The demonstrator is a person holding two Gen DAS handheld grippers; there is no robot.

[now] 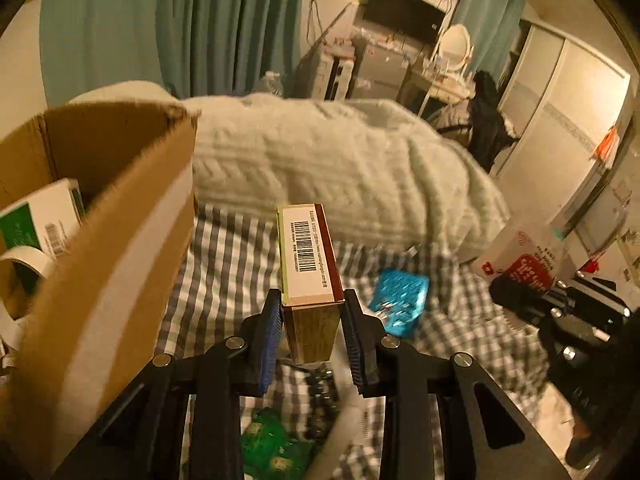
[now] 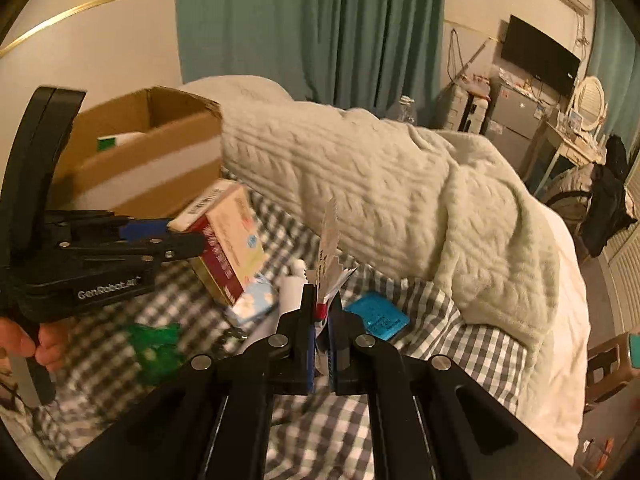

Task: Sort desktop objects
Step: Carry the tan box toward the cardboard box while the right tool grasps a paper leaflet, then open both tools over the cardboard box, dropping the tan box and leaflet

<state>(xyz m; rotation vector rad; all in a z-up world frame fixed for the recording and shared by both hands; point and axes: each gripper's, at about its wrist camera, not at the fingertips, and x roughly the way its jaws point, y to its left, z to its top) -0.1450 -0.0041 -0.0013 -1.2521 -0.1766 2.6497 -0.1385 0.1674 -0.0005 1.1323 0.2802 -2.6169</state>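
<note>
I am pinching the barcoded carton (image 1: 310, 276) in my left gripper (image 1: 310, 332); I am steering it squarely above the cardboard box (image 1: 120, 208) before letting go. My right gripper (image 2: 320, 328) is gripping a white sachet (image 2: 330, 236) tight.

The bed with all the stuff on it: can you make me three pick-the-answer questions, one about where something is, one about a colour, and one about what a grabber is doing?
1. Where is the cardboard box in the left wrist view?
A. left of the held box
B. right of it
C. under it

2. What colour is the flat packet on the checked sheet?
A. red
B. blue
C. yellow

3. What is the left gripper doing?
A. open, empty
B. shut on nothing
C. shut on a barcode box

Answers: 1 A, it fills the left side. 2 B, it looks bright blue. 3 C, both pads press the box's sides.
</note>
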